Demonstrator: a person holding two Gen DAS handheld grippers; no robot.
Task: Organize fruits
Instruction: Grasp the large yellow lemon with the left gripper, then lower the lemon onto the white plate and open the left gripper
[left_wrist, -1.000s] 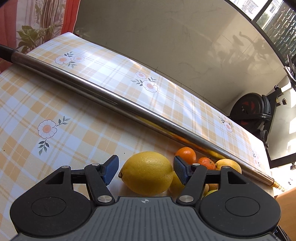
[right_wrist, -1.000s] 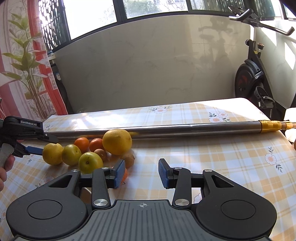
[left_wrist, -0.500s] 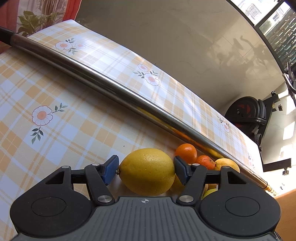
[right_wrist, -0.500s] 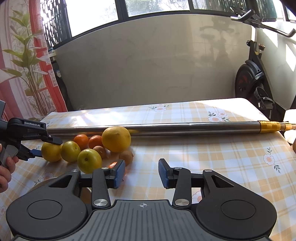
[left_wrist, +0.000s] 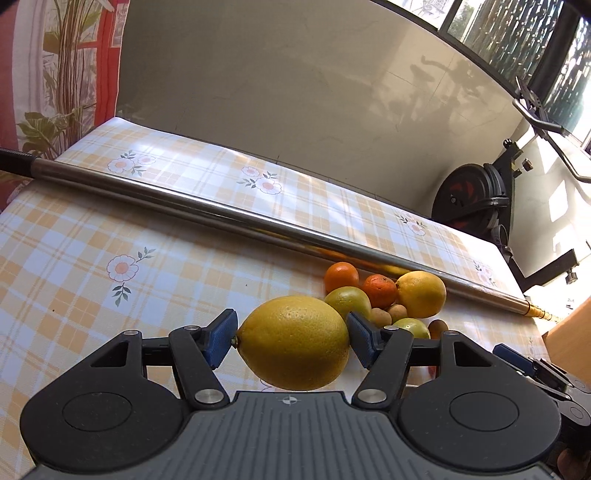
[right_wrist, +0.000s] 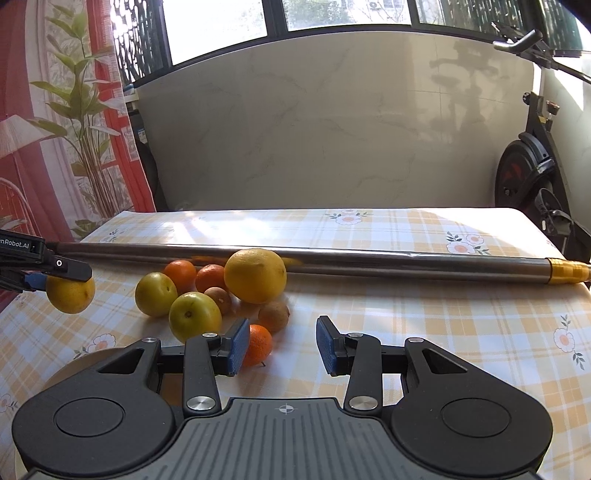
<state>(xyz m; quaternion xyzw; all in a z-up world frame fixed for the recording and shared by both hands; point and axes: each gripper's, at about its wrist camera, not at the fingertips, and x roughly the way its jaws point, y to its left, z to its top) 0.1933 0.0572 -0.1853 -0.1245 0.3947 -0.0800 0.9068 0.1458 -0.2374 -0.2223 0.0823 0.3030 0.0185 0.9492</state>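
Sunlit room; checked floral tablecloth (right_wrist: 424, 332) crossed by a steel pole (right_wrist: 369, 260). The left gripper (left_wrist: 291, 338), clamped on a lemon (left_wrist: 293, 343), has lifted it clear of the fruit cluster (right_wrist: 207, 295) since a second ago, so one fruit is now separated. The right gripper (right_wrist: 280, 345) hangs empty, jaws parted, beside a small orange (right_wrist: 258, 345). Open cloth lies to the cluster's left and right; the pole bounds the far side.

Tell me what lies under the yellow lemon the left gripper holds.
Under the oval yellow lemon, clamped by the left gripper, shows only orange-checked tablecloth. The spot directly beneath is hidden by the lemon and gripper body.
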